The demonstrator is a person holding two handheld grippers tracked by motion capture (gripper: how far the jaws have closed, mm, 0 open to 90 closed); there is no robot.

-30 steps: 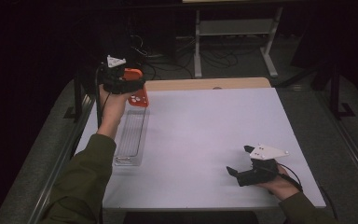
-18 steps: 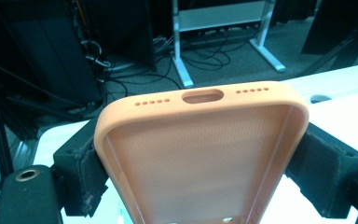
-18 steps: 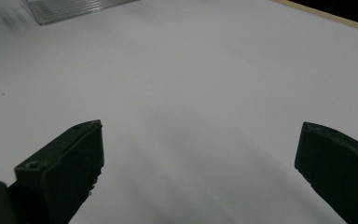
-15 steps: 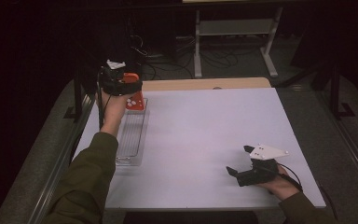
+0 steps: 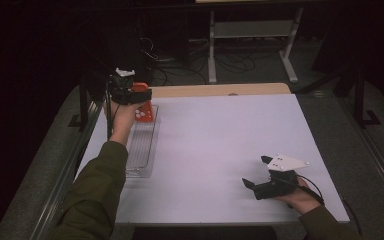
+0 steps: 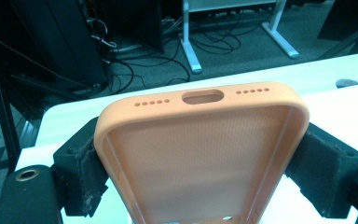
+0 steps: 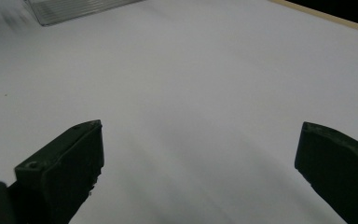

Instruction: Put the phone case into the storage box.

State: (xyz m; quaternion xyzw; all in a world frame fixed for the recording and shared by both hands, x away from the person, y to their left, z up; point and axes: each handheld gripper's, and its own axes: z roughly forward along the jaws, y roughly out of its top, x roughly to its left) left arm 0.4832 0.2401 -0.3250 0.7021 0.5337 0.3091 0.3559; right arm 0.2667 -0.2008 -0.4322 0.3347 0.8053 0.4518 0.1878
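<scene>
We see a smooth white surface (image 5: 220,150) with a pale wooden strip along its far edge, set in a dark room with tangled cables and a metal stand on the floor behind. At the far left corner our left claw (image 5: 130,95) is clamped on the sides of an orange phone case (image 6: 200,154), matte and round-cornered, held above a clear ribbed tray (image 5: 140,150), perhaps plastic. Our right claw (image 5: 252,186) rests near the front right, jaws wide apart, gripping nothing.

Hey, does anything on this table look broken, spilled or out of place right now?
Nothing stands out. The left tongs grip the orange phone case squarely by its sides; it looks intact. The clear tray lies flat on the table. The right tongs are open, holding nothing.
</scene>
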